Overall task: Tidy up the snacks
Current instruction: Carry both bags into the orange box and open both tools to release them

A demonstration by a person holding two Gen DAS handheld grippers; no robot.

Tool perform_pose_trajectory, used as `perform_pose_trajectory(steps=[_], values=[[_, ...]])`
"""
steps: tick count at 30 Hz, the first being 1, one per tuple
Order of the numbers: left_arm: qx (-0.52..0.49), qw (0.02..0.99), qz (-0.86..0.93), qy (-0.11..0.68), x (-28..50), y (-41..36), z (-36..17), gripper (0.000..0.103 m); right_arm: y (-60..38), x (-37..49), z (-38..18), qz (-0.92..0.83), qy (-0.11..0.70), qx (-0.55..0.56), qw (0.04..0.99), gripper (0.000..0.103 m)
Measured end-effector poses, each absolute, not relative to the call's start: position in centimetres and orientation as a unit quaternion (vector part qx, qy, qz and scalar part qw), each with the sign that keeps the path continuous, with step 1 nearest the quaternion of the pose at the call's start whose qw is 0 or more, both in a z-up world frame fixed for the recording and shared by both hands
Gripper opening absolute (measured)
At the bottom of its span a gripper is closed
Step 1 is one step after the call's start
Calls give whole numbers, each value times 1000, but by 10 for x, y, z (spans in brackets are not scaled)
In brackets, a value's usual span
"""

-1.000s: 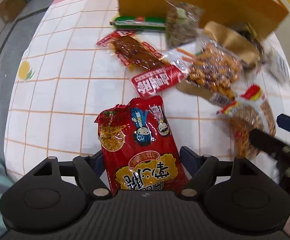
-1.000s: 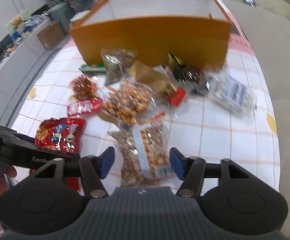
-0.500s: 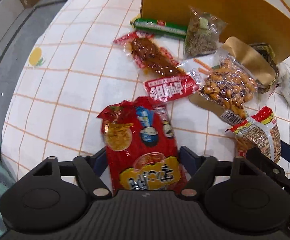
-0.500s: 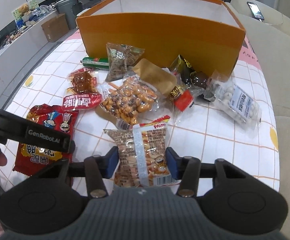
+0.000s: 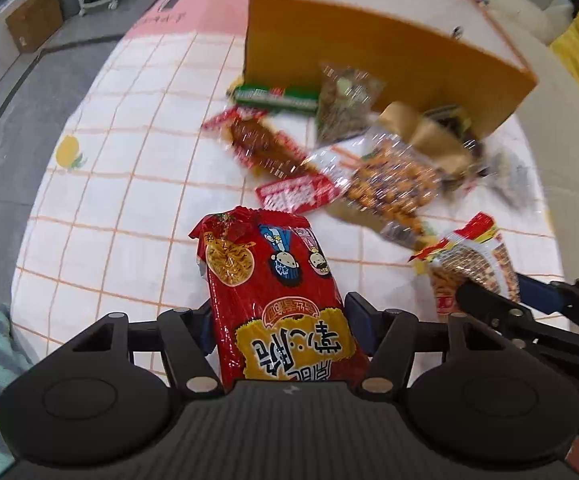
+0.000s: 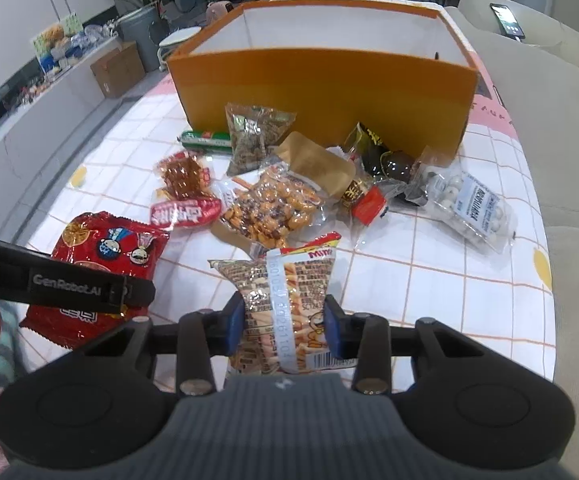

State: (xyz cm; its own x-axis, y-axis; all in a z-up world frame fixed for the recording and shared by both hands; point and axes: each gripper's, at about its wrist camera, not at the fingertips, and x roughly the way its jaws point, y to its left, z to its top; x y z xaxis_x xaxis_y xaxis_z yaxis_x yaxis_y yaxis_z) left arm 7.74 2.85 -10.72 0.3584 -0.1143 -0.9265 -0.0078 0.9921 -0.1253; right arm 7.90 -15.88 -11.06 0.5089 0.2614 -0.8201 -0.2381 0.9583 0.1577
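Only right wrist view shows orange box (image 6: 321, 88) interior; left gripper (image 5: 285, 320) closing on red noodle-snack bag (image 5: 277, 296); right gripper (image 6: 285, 322) closing on crinkled cracker-stick packet (image 6: 285, 300).

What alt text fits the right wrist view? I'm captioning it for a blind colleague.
The right gripper is closing on a clear crinkly packet of stick snacks lying on the white checked tablecloth. More snack packets lie scattered before an open orange cardboard box; left, another gripper reaches over a red foil noodle-snack bag.

Closing jaws pinching cracker-stick packet (image 6: 285, 308), orange box (image 6: 321, 92) beyond
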Motion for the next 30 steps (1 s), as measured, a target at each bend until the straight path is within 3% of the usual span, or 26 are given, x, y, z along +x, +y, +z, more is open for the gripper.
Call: perform_pose_trajectory(steps=[15, 23, 30], values=[[-49, 881, -101, 459, 95, 19, -6, 71, -175, 82, -32, 141, 392, 15, 909, 36], [-24, 893, -139, 428, 152, 6, 31, 71, -193, 140, 16, 154, 361, 31, 919, 36], [-10, 888, -143, 437, 223, -2, 26, 71, -199, 216, 29, 153, 356, 36, 921, 36]])
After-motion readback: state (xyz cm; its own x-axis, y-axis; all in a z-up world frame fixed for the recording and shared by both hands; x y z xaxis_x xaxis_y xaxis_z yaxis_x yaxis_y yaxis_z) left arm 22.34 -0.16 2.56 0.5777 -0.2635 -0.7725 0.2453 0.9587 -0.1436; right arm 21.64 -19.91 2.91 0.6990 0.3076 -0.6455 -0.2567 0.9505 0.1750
